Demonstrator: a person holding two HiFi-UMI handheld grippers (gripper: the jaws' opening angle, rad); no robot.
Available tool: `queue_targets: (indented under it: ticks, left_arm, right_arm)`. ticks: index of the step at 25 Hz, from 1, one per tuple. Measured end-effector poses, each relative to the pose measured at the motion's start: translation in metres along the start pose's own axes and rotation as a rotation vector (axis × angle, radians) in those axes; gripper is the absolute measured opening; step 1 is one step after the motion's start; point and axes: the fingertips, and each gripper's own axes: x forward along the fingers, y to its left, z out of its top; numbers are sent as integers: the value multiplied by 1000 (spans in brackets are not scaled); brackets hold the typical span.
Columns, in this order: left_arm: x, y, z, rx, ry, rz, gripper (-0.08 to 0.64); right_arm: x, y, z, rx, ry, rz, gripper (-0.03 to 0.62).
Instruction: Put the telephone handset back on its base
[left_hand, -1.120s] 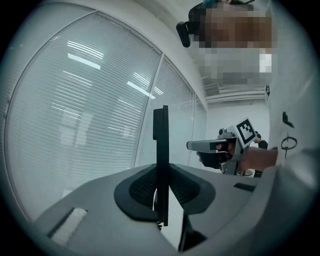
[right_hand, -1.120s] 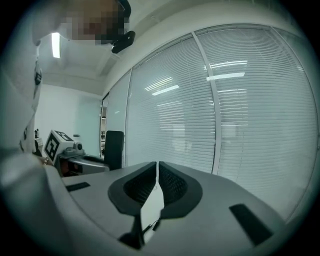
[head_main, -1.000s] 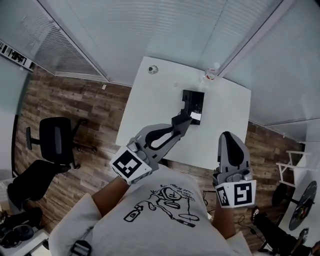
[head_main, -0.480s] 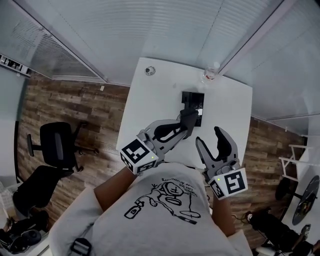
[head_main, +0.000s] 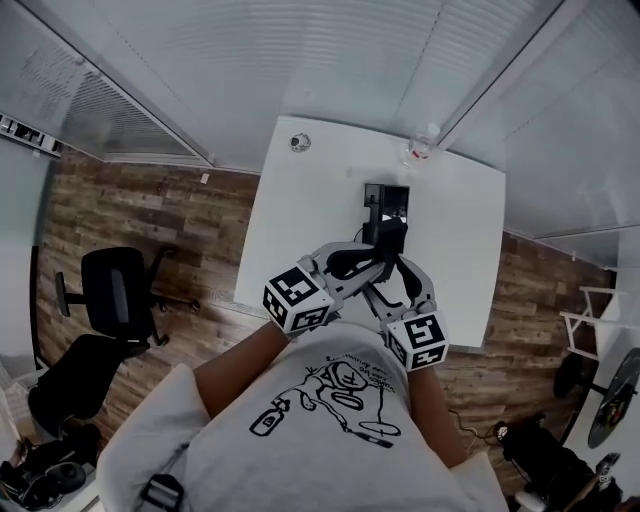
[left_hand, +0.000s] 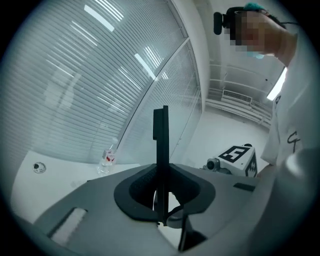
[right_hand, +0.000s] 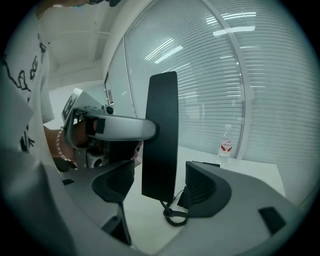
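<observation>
The black telephone handset (head_main: 391, 234) hangs upright over the white table (head_main: 310, 205), just in front of its black base (head_main: 386, 199). My left gripper (head_main: 379, 250) is shut on it; in the left gripper view the handset (left_hand: 160, 145) shows edge-on between the closed jaws of that gripper (left_hand: 161, 196). My right gripper (head_main: 386, 274) has just been opening and now stands open. In the right gripper view its jaws (right_hand: 159, 186) stand on either side of the handset (right_hand: 160, 135) without touching it. The coiled cord (right_hand: 172, 214) dangles below.
A small water bottle (head_main: 421, 147) stands at the table's far edge by the glass wall, and a small round object (head_main: 299, 142) lies at the far left corner. An office chair (head_main: 112, 287) stands on the wood floor to the left.
Both grippers came down toward the table. The right gripper, shut at the lower right, opened wide and swung left until its jaws bracketed the handset held by the left gripper.
</observation>
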Motion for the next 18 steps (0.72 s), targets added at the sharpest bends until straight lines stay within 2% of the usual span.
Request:
queue_targets:
  ticks: [4, 5, 10, 12, 18]
  left_arm:
    - [6, 8, -14, -67, 15, -18, 67]
    - [8, 10, -18, -75, 21, -18, 67]
    - [16, 24, -39, -88, 54, -2, 69]
    - [20, 31, -44, -71, 62, 21, 72]
    - [30, 51, -65, 64, 110, 120, 107]
  right_arm:
    - [12, -4, -18, -13, 37, -23, 271]
    - [14, -7, -22, -5, 46, -32, 222]
    - [27, -16, -45, 66, 124, -62, 210]
    - [31, -20, -52, 88, 156, -77, 210]
    - [45, -29, -74, 175, 236, -89, 209]
